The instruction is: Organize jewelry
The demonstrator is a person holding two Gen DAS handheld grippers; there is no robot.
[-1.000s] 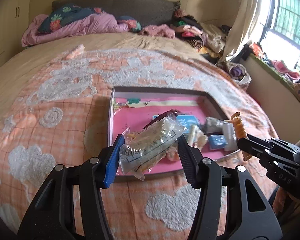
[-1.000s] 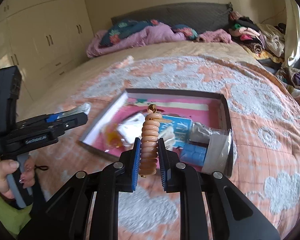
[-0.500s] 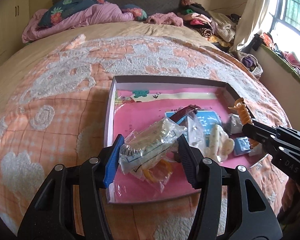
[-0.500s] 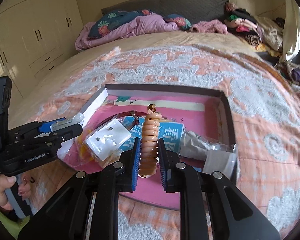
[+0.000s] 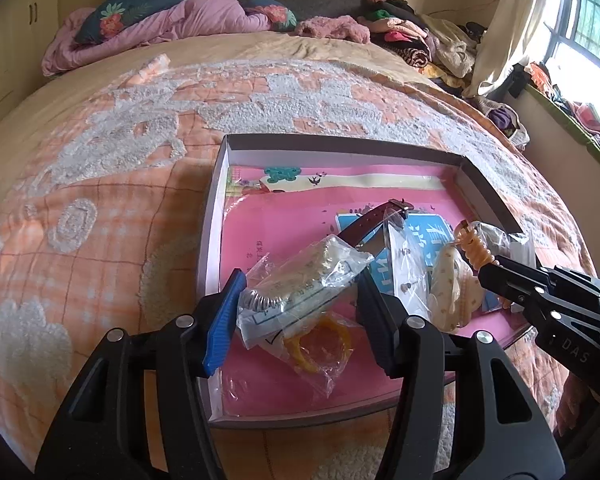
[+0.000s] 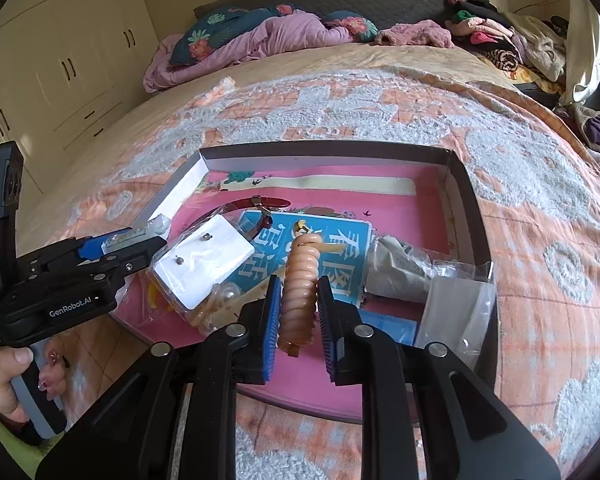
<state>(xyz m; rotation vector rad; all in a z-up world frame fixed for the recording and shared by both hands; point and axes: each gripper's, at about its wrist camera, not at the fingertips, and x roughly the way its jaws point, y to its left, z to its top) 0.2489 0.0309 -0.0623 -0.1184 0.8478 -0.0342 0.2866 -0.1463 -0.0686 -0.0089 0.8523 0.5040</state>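
- Landmark: box [image 6: 466,184], open, lying on the bedspread [image 5: 100,200], pink sheet lining its floor.
- Right claw [image 6: 299,312] over the box's near edge, jaws opening; coil [image 6: 300,280] between the blue pads, a thin gap showing on each side, so grip judged as letting go.
- Coil's long axis upright, running away from the claw toward the box's far wall, gold hook at the top, lower end hanging just above the pink floor.
- Straight below the coil: bare pink floor, the blue card [image 6: 320,248] just beyond, the grey pouch [image 6: 400,272] to its right inside the box.
- Left claw [image 5: 296,308] over the box's near left corner, half spread yet pinching a clear bag [image 5: 300,280] of beads; bag's long axis slanting up and right toward the box's middle.
- Under the bag, inside the box: a second bag with a yellow ring [image 5: 320,344].
- Nearer to a drop: the right side, coil already loose over the floor; likely to topple flat once free, maybe onto the blue card.
- Left bag clear of the coil, well to its left within the box.
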